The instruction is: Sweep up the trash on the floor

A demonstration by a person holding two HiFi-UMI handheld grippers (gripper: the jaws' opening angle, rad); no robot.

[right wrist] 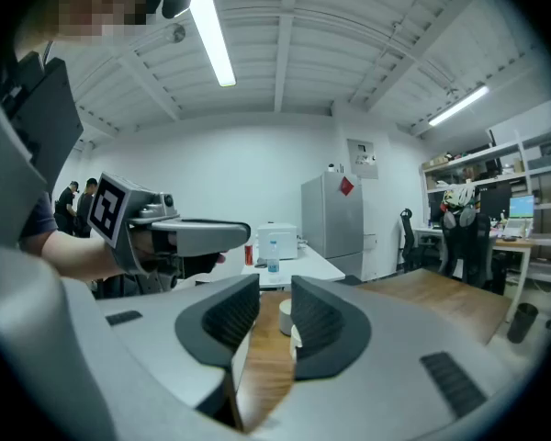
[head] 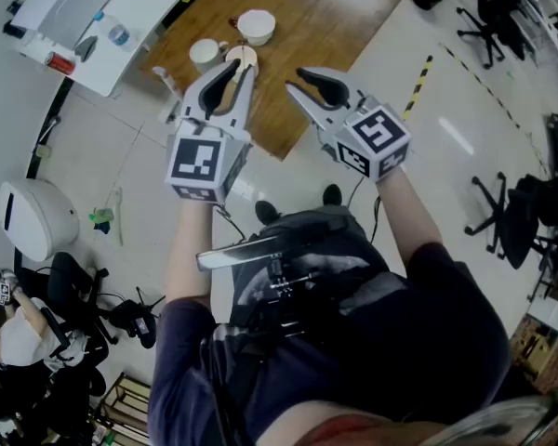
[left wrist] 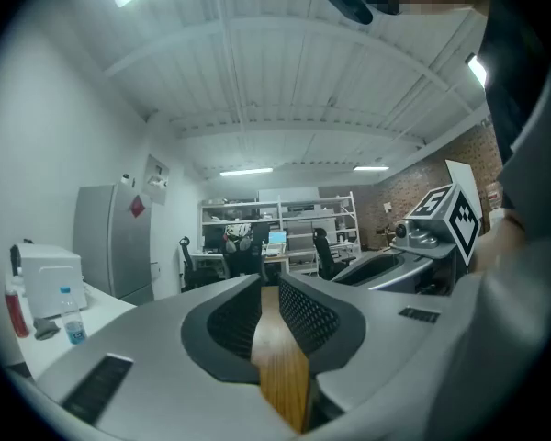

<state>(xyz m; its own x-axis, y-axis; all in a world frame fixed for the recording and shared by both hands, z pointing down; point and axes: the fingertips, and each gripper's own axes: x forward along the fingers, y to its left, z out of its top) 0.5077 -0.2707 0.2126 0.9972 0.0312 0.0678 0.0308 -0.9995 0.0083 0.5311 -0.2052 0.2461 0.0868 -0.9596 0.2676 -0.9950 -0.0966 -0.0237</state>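
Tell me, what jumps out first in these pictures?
At the centre, the grey left gripper and right gripper, each bearing a black-and-white marker cube, stretch forward, both open and empty. Beyond them a brown wooden table holds a white bowl and a white cup.

Pale glossy floor (head: 446, 110), wooden table (head: 339, 12), black office chairs (head: 513, 221), grey fridge (right wrist: 335, 223).

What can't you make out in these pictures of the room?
Head view: the small green thing on the floor is too small to name.
Head view: the left tool covers part of one cup on the wooden table.
Left and right gripper views: the floor close by lies below the frame.
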